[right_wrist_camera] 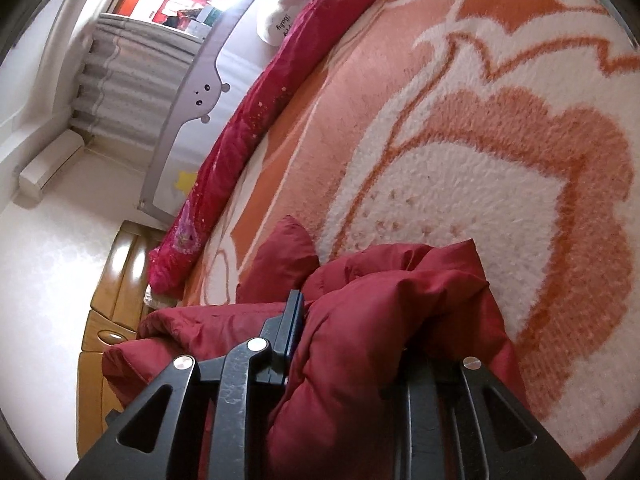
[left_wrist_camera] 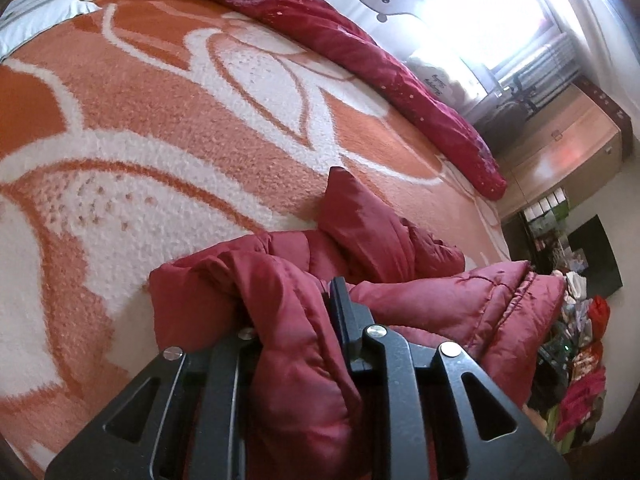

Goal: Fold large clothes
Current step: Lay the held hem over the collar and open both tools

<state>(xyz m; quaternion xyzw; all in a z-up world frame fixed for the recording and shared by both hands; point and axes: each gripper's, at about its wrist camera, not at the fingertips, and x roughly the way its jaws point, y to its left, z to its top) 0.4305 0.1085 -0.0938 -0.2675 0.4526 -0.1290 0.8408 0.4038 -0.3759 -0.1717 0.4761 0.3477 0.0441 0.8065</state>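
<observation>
Two grippers, both clamped on one dark red quilted puffer jacket, held low over the bed's orange-and-white fleece blanket.

Risk: slick, puffy fabric bunched thick between narrow fingers, so a fold could creep out on either side and the jacket would land crooked; the loose red sleeve end already touching the blanket could drag and twist the fold. Left gripper: fingers slightly apart, pinching a fat roll of jacket. Right gripper: same, fingers nearly together on a bunched fold; its far finger is buried under the fabric.
</observation>
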